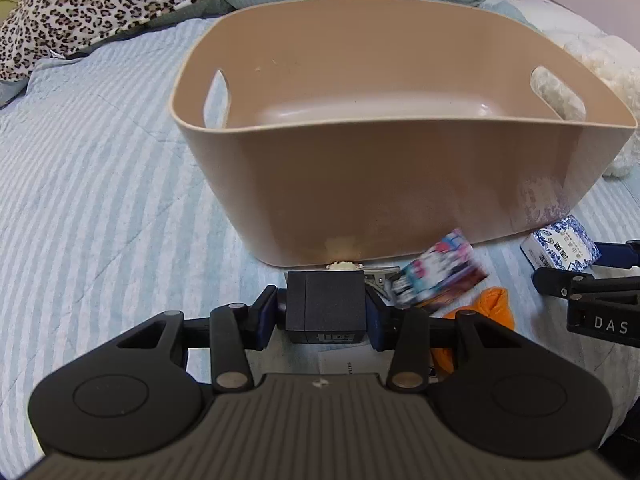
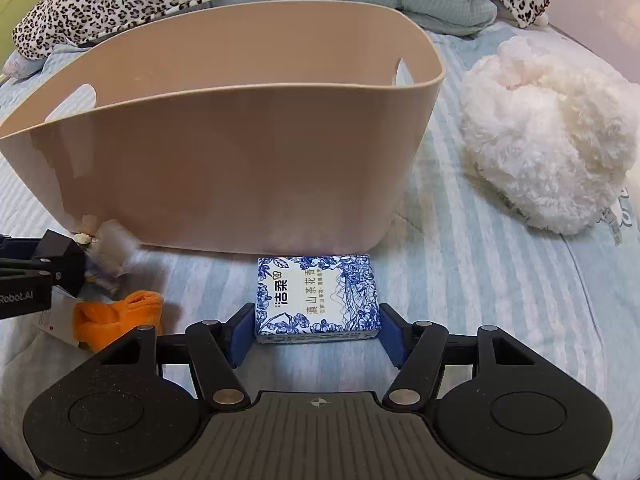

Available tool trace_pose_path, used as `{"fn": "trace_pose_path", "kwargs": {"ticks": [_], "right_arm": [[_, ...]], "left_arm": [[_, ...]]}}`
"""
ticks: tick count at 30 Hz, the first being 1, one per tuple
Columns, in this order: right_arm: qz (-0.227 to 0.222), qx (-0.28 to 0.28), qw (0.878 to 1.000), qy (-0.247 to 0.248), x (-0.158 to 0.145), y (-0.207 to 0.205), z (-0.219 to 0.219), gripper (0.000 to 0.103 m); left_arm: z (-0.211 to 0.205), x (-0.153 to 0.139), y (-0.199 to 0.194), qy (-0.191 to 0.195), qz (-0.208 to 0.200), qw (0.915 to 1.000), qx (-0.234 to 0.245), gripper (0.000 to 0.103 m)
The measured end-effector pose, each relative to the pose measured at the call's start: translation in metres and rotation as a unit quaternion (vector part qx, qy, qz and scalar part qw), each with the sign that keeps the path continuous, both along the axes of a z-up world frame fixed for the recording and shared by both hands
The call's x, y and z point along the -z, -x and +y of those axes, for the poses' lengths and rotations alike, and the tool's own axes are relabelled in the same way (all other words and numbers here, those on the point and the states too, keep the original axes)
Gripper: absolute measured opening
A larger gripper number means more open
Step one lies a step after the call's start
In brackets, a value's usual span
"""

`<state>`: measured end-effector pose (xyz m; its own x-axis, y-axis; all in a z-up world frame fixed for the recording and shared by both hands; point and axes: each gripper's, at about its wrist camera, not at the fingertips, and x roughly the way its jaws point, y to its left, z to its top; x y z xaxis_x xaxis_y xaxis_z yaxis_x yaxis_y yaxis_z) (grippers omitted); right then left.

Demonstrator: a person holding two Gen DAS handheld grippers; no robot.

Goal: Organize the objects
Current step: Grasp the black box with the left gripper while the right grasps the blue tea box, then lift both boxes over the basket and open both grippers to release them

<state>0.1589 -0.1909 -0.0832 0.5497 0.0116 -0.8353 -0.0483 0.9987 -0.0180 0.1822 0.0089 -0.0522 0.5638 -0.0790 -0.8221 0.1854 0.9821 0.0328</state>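
A beige plastic basket (image 1: 400, 184) with side handle holes stands on the striped bed; it also shows in the right wrist view (image 2: 224, 168). My left gripper (image 1: 326, 312) is shut on a small black box (image 1: 326, 304), just in front of the basket's near wall. A blurred colourful packet (image 1: 436, 272) and an orange cloth (image 1: 492, 304) lie to its right. My right gripper (image 2: 318, 332) is open, with its blue pads on either side of a blue-and-white tissue pack (image 2: 316, 300) that lies on the bed.
A white fluffy plush (image 2: 548, 132) lies right of the basket. A leopard-print blanket (image 1: 100, 4) is bunched at the back. A white paper (image 1: 348, 364) lies under the left gripper. A metal clip (image 1: 384, 274) sits by the basket.
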Motion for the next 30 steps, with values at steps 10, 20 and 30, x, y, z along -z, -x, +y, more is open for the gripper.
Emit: {"fn": "trace_pose_path", "kwargs": {"ticks": [10,20,30], "right_arm": [[-0.019,-0.003,1.000,-0.008,-0.016,0.019,0.000,0.060],[-0.069,0.002,0.997,-0.032,-0.055,0.047,-0.007,0.060],[-0.140,-0.006,0.990,-0.032,-0.108,0.057,-0.013,0.060]], "left_arm": [[0.015,-0.025,0.013,0.010,-0.022,0.9997,-0.003,0.046],[0.026,-0.064,0.042,0.019,-0.066,0.9975,-0.017,0.046],[0.035,-0.102,0.053,0.049,-0.104,0.9931,-0.021,0.046]]}}
